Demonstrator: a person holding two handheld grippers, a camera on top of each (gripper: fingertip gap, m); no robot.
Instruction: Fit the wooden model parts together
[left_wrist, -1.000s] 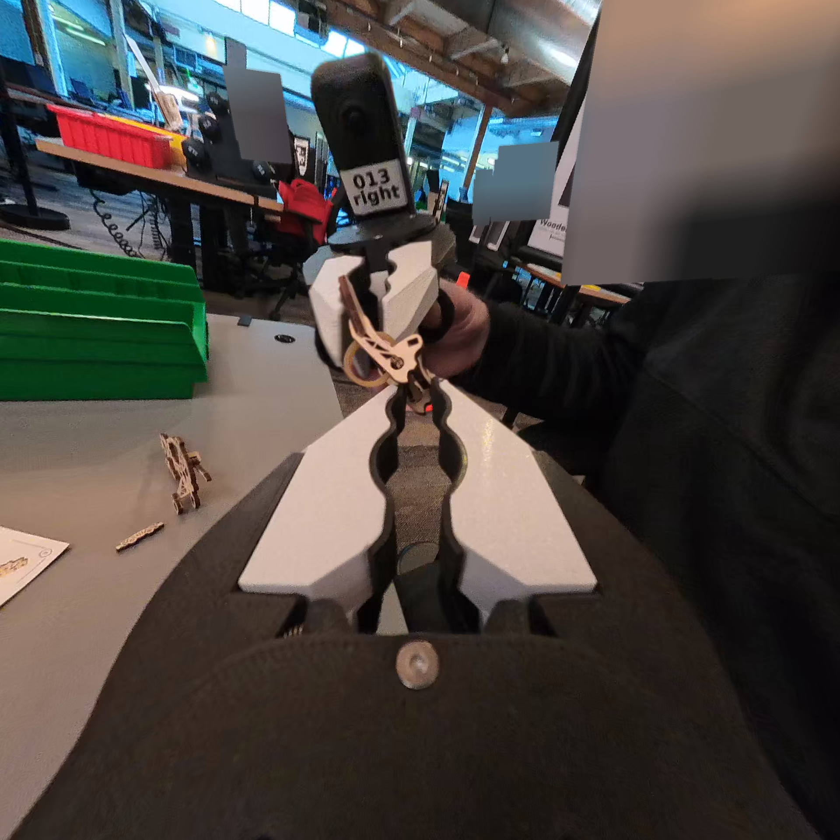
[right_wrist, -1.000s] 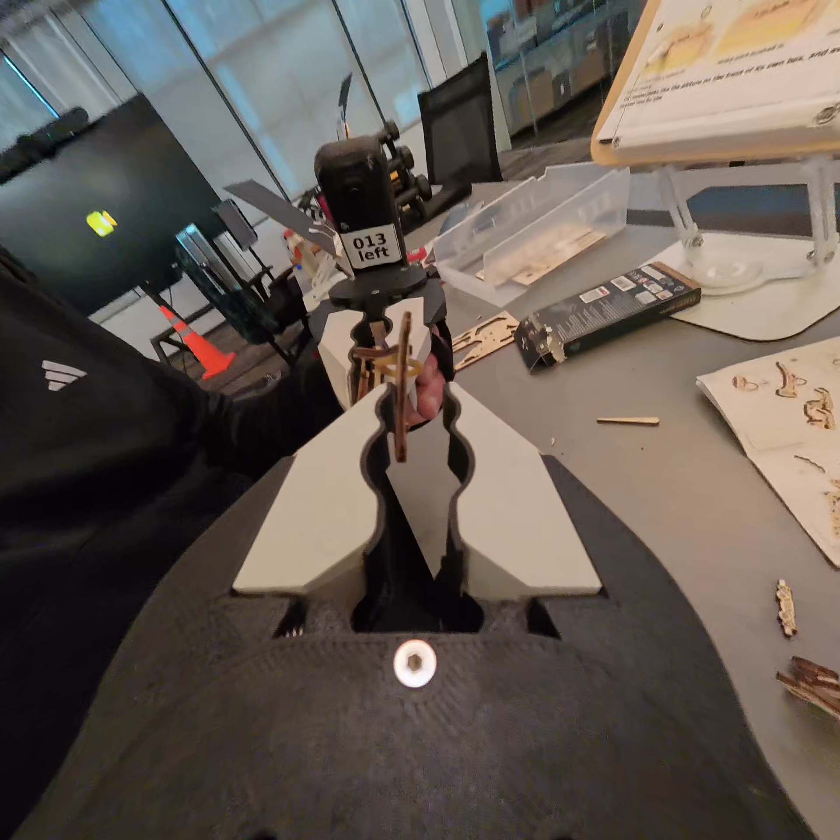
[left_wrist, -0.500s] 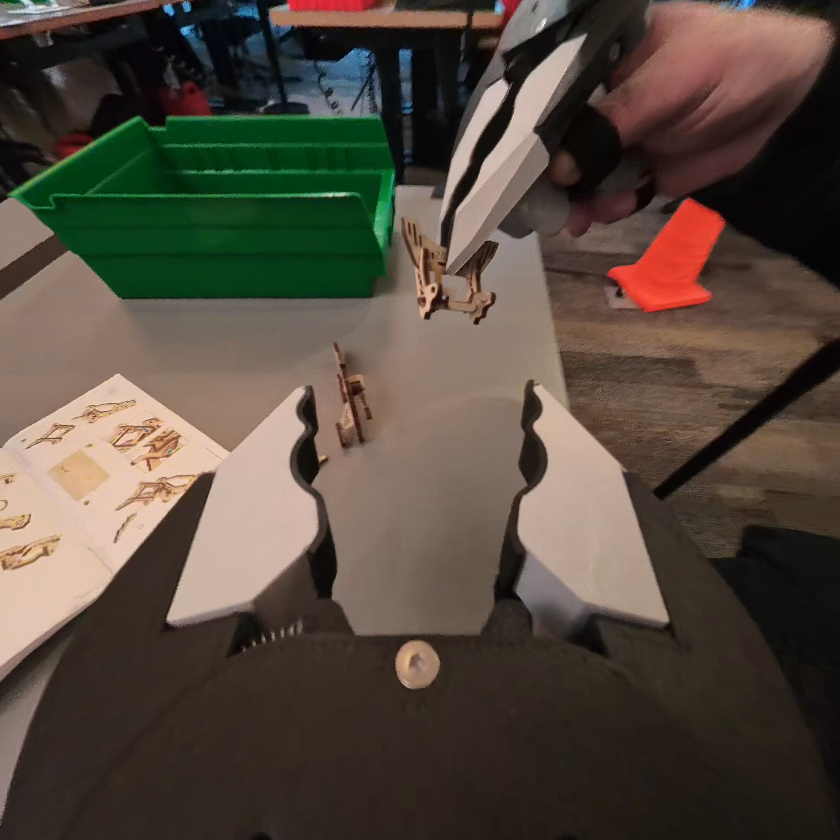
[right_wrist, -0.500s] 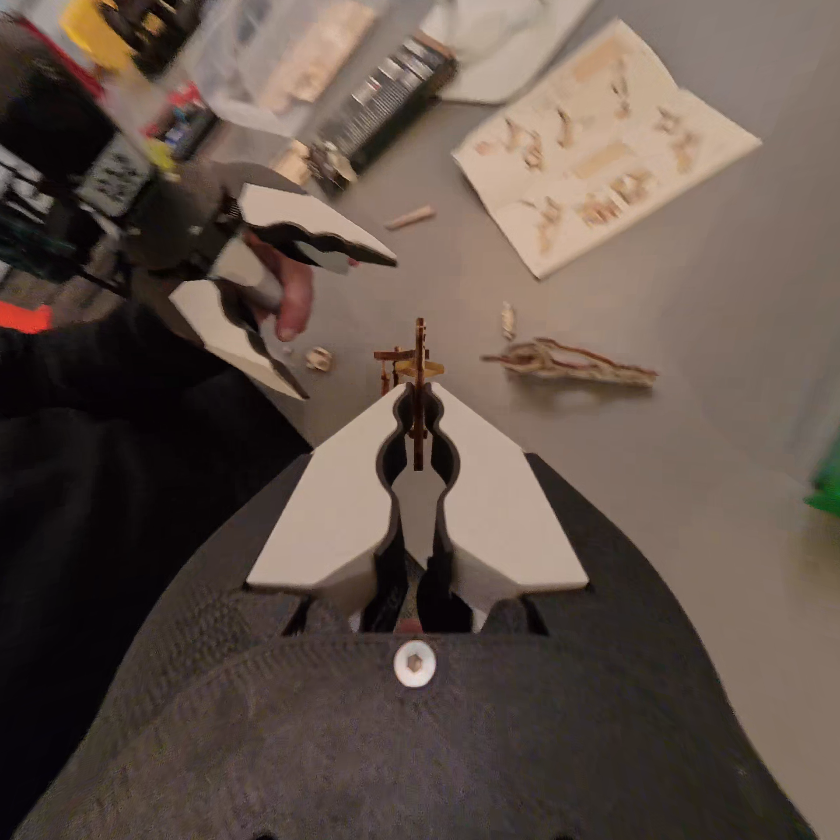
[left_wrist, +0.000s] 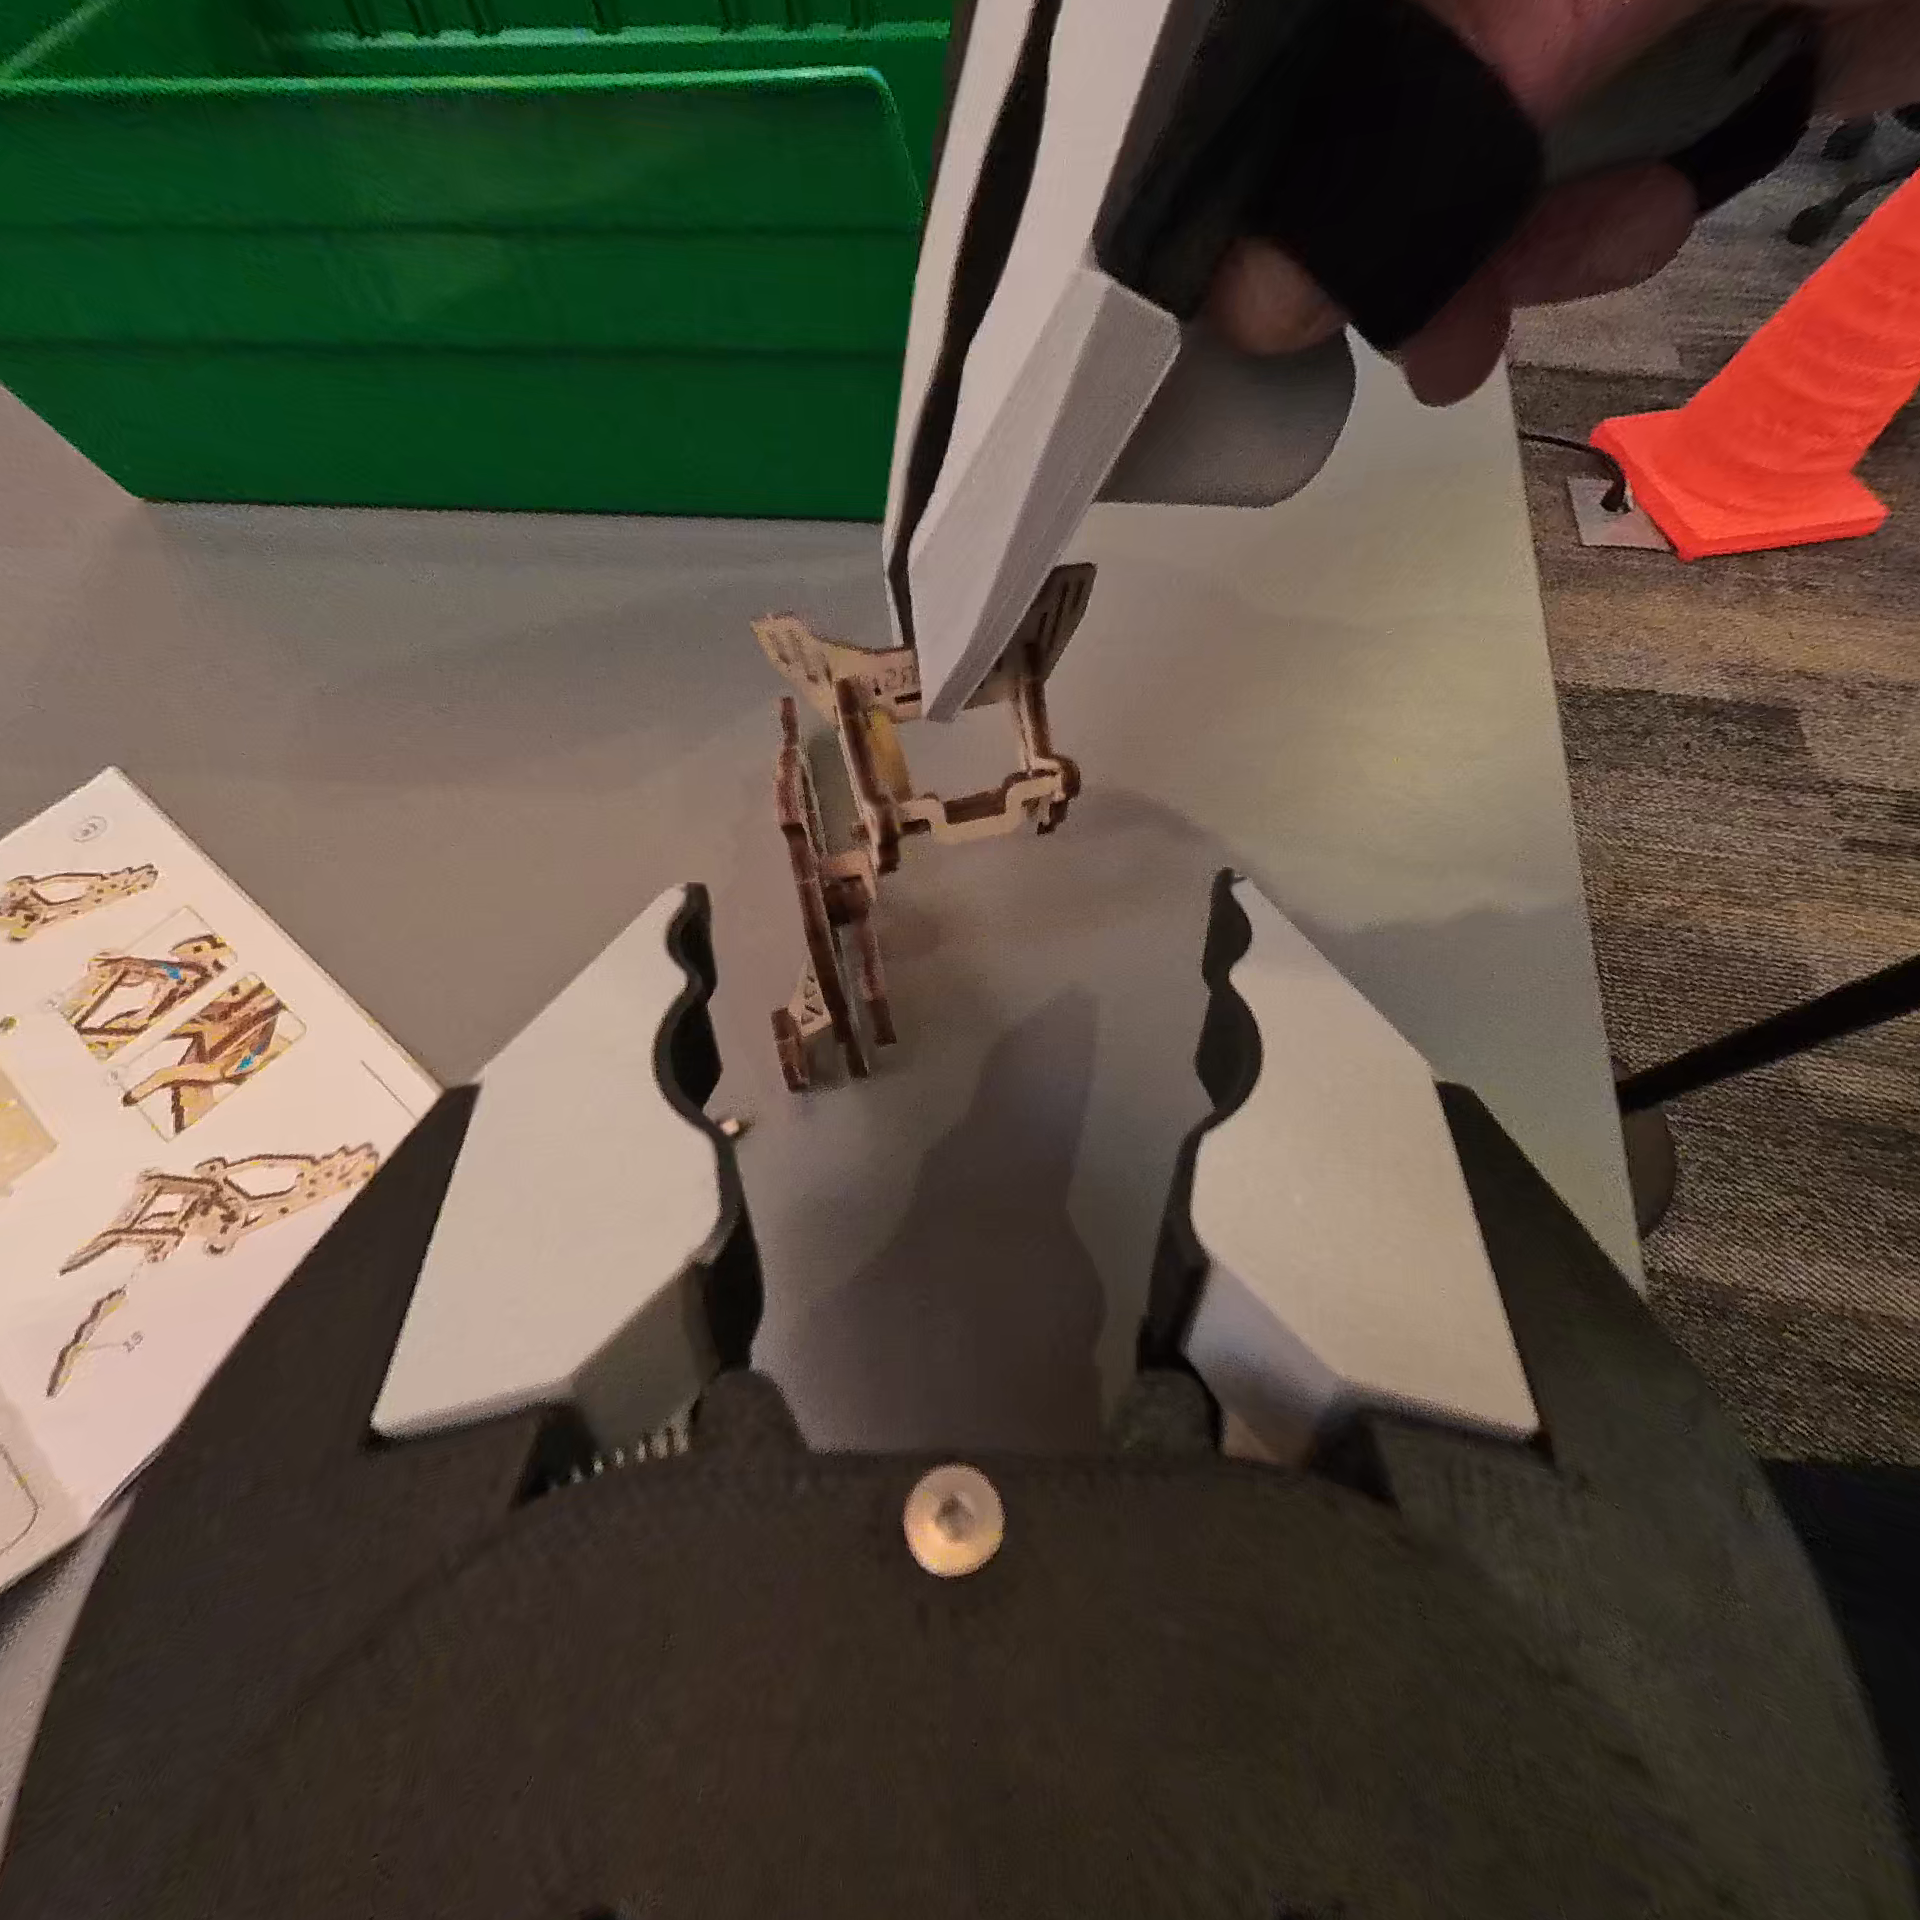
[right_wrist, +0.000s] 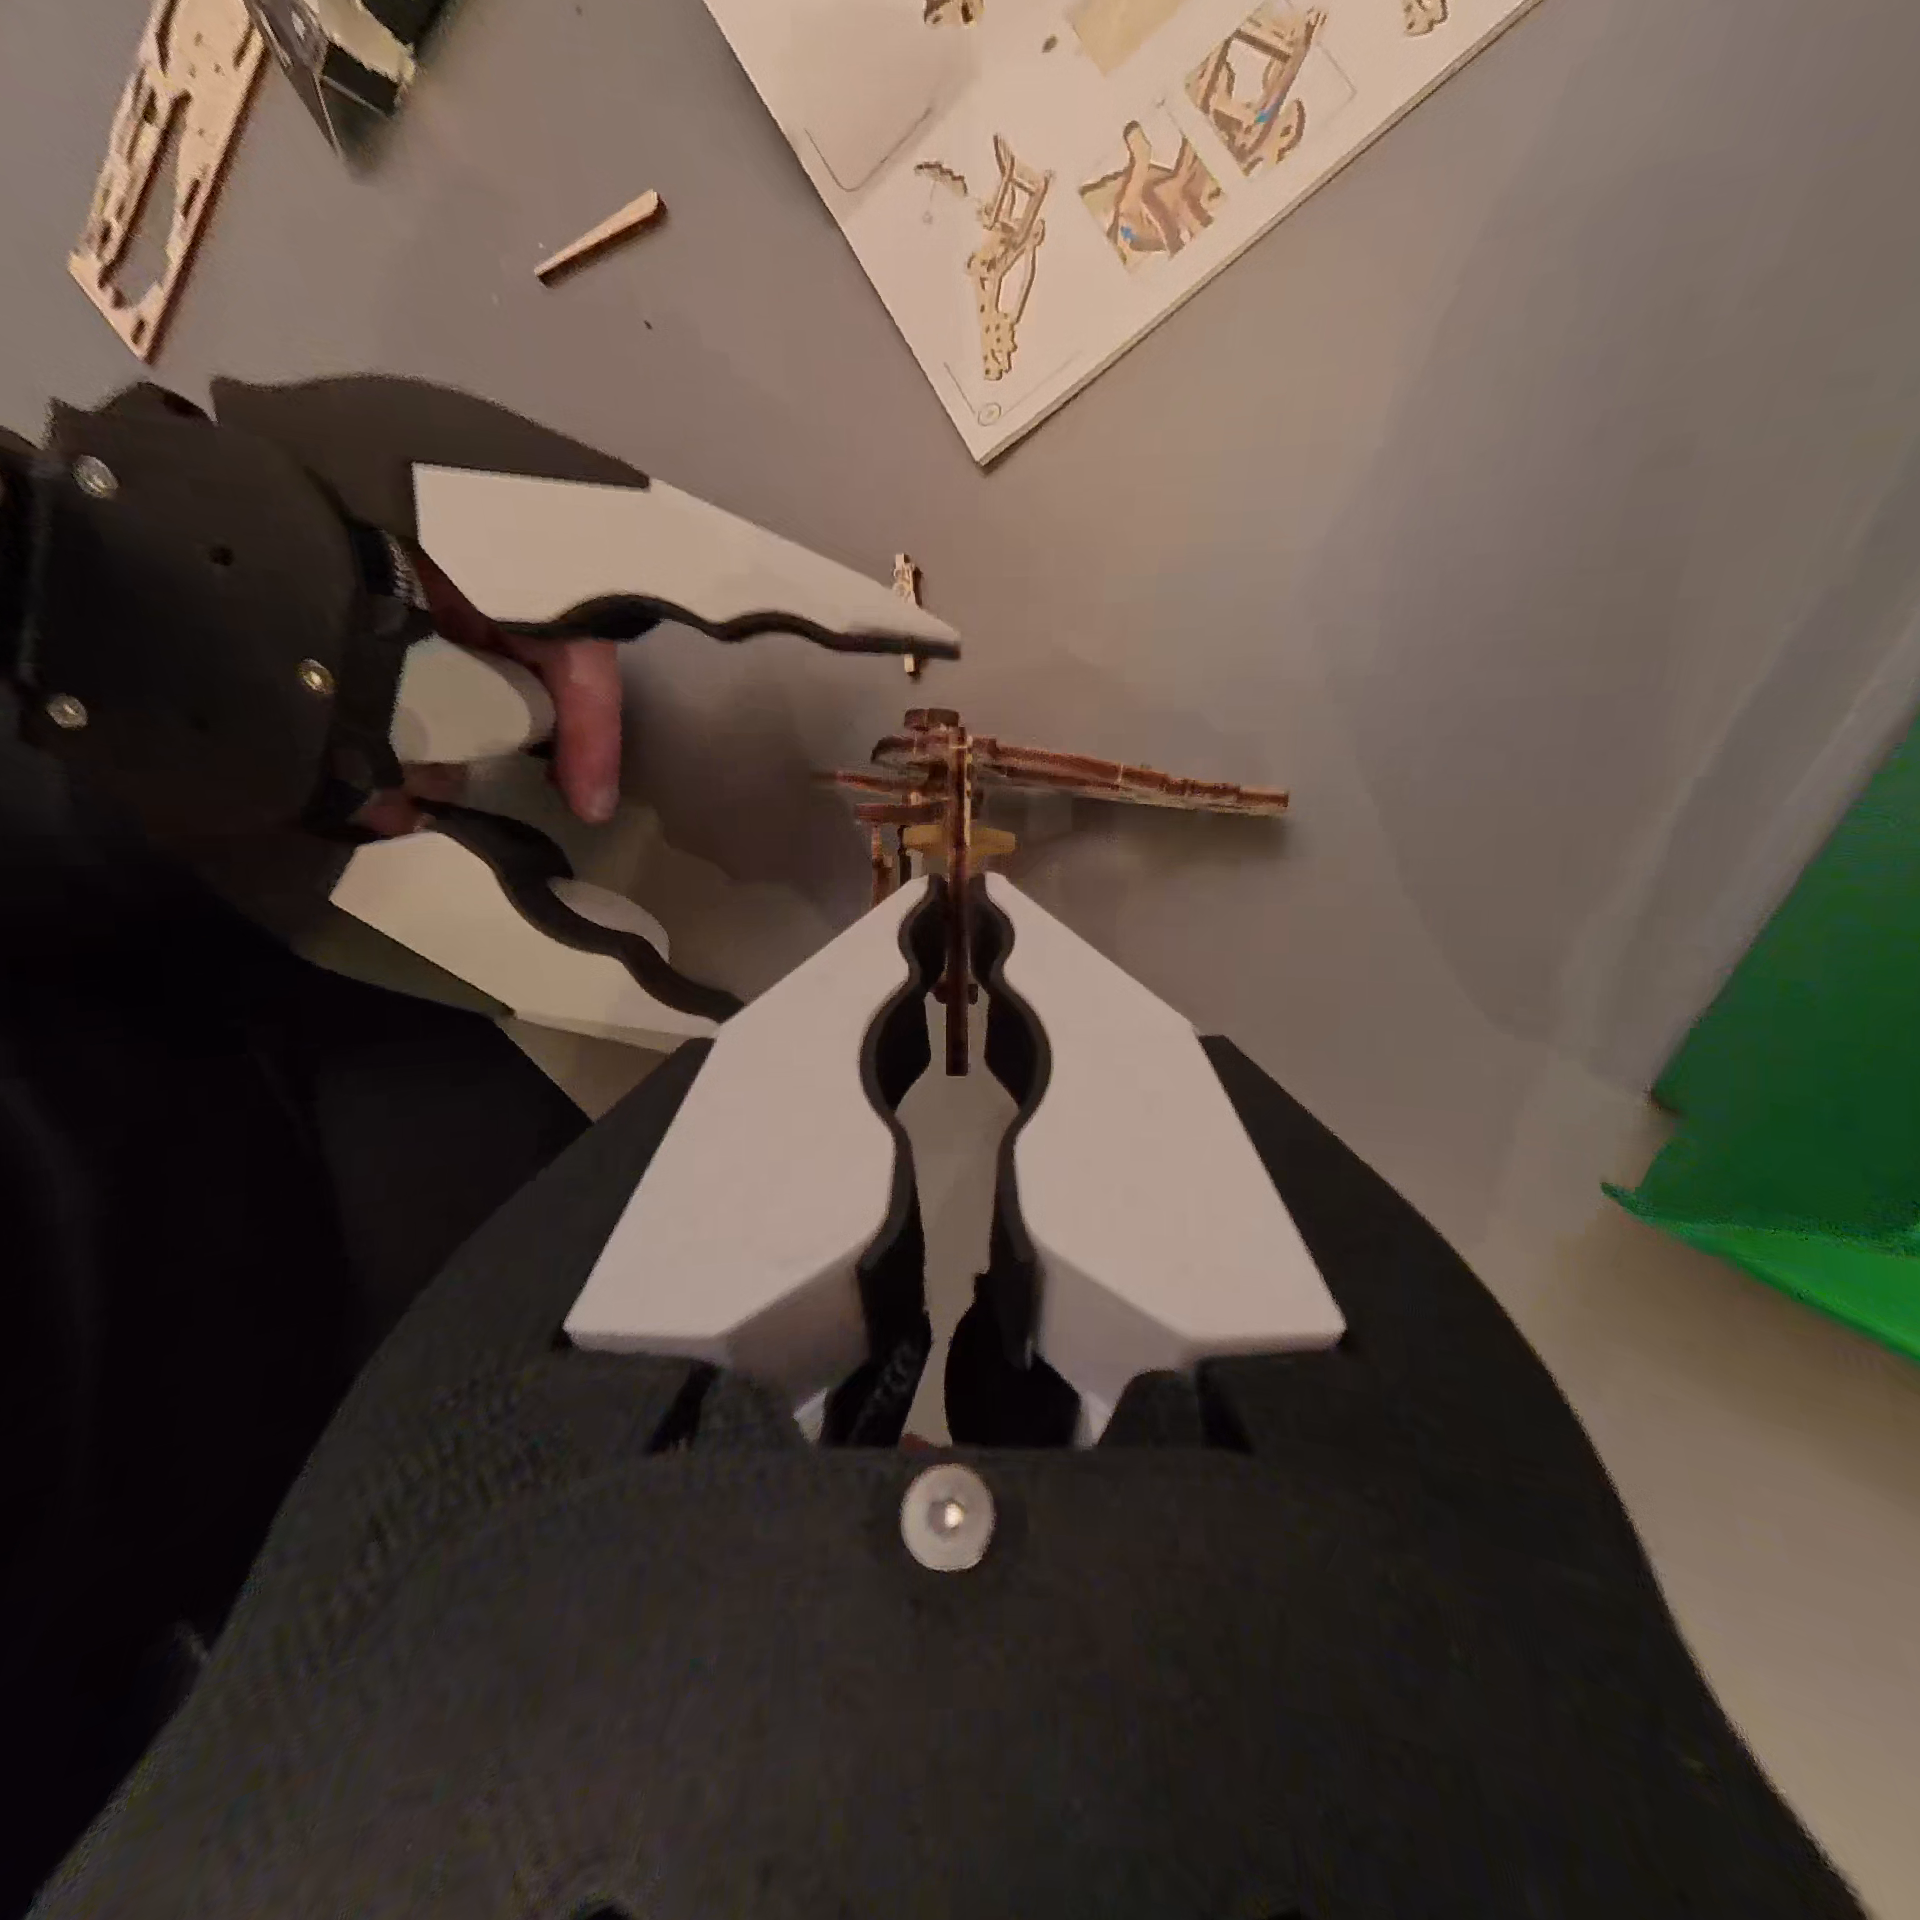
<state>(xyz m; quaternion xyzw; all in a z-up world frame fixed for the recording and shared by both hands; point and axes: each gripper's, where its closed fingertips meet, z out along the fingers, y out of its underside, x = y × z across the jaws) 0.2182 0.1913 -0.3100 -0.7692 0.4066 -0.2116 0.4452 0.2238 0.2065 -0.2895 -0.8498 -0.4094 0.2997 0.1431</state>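
In the left wrist view my right gripper (left_wrist: 920, 665) comes down from the top, shut on a pale wooden sub-assembly (left_wrist: 966, 810) held just above the grey table (left_wrist: 416, 644). A darker wooden model part (left_wrist: 821, 935) lies on the table right under and beside it; I cannot tell if they touch. My left gripper (left_wrist: 956, 904) is open and empty, its jaws wide apart just short of that part. In the right wrist view my right gripper (right_wrist: 954, 883) grips the sub-assembly (right_wrist: 951, 831) edge-on, the long part (right_wrist: 1132, 790) lies beyond it, and the open left gripper (right_wrist: 840, 826) is at the left.
A green bin (left_wrist: 447, 291) stands at the back of the table, also at the right in the right wrist view (right_wrist: 1808, 1143). An instruction sheet (left_wrist: 156, 1091) lies left. A wooden stick (right_wrist: 603, 239), a small loose piece (right_wrist: 906, 577) and a cut-out wooden sheet (right_wrist: 156, 177) lie farther off. The table edge (left_wrist: 1558, 831) is right. Both grippers' tips are close together, under 4 cm apart.
My left gripper let go of the sub-assembly and opened wide. Both grippers swung from held up in the air down to the table. The right gripper carried the sub-assembly down to the lying part.
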